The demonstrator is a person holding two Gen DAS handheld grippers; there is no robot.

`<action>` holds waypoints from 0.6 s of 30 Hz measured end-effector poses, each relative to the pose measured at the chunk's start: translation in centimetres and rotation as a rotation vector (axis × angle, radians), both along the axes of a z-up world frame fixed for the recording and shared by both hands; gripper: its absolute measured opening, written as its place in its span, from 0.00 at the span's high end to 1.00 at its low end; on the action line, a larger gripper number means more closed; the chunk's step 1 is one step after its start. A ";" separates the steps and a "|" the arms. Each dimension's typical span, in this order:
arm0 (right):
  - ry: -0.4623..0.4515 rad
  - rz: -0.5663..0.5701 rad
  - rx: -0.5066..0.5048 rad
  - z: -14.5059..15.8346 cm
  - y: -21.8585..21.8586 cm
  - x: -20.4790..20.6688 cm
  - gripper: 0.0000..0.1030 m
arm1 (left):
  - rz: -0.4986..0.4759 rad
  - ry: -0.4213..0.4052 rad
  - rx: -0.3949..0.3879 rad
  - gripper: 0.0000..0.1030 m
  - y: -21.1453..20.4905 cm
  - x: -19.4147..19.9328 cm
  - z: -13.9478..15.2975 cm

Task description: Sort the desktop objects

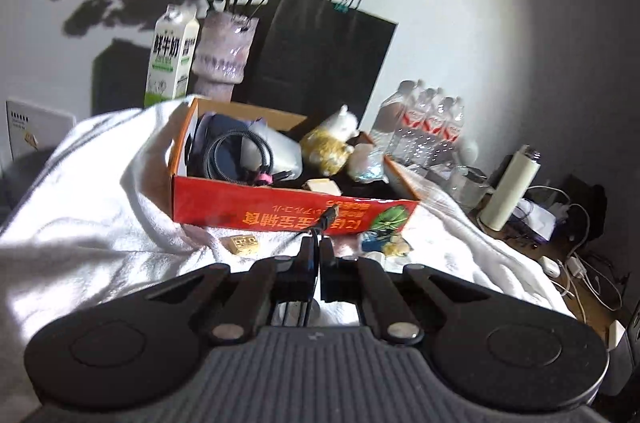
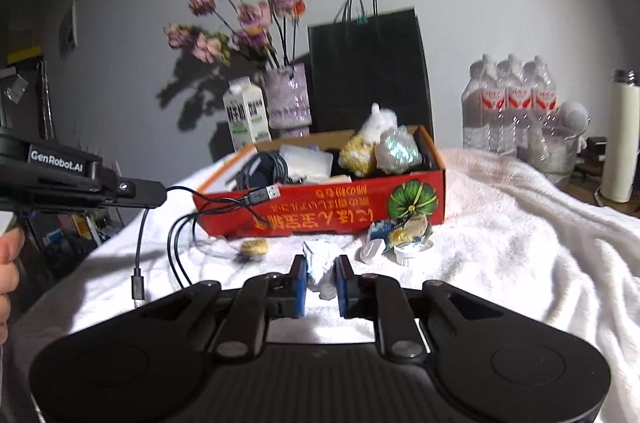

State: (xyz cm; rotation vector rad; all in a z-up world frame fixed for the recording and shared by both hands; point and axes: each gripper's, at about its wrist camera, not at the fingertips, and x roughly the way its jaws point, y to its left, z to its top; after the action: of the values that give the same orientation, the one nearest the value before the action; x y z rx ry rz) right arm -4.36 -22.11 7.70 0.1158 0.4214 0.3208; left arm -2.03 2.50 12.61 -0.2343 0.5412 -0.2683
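Note:
A red cardboard box (image 1: 280, 213) (image 2: 320, 207) sits on a white towel, holding coiled cables, a plush toy (image 1: 332, 143) (image 2: 368, 139) and wrapped items. My left gripper (image 1: 319, 247) is shut on a black USB cable (image 1: 326, 219); from the right wrist view the left gripper (image 2: 160, 192) holds the cable (image 2: 224, 201) in the air left of the box, its ends dangling. My right gripper (image 2: 322, 267) is shut on a crumpled white tissue (image 2: 320, 265) low over the towel in front of the box.
A small yellow packet (image 1: 244, 245) (image 2: 254, 247), a blue-yellow wrapper (image 2: 400, 229) and a white plug (image 2: 370, 249) lie before the box. Behind stand a milk carton (image 1: 170, 59), flower vase (image 1: 222, 55), black paper bag (image 2: 368, 71), water bottles (image 2: 508, 103) and a thermos (image 1: 508, 187).

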 end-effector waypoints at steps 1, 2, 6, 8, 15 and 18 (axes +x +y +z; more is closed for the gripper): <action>-0.008 0.001 0.000 0.3 -0.2 -0.6 0.87 | -0.009 -0.003 -0.010 0.97 -0.1 -0.7 0.3; -0.015 -0.004 -0.002 0.5 -0.3 -1.2 0.87 | -0.029 0.004 -0.032 0.97 0.1 -1.1 0.5; -0.015 -0.012 0.009 0.8 -1.0 -2.6 0.87 | -0.055 0.182 -0.130 0.97 0.8 1.8 -1.1; -0.013 -0.027 0.013 0.7 -1.3 -3.2 0.87 | -0.080 0.219 -0.139 0.97 0.3 2.0 -2.2; -0.004 -0.058 -0.001 0.2 -2.4 -4.2 0.87 | -0.165 0.201 0.076 0.84 -2.9 -0.5 -5.9; 0.005 -0.063 0.001 -0.2 -2.7 -4.0 0.87 | -0.177 0.170 0.101 0.41 -2.9 -1.5 -6.7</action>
State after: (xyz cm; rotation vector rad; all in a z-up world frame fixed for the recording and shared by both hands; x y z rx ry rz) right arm -8.39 -24.84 7.52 0.1310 0.4218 0.2586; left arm -3.48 -0.39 5.89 -0.1112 0.7438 -0.3938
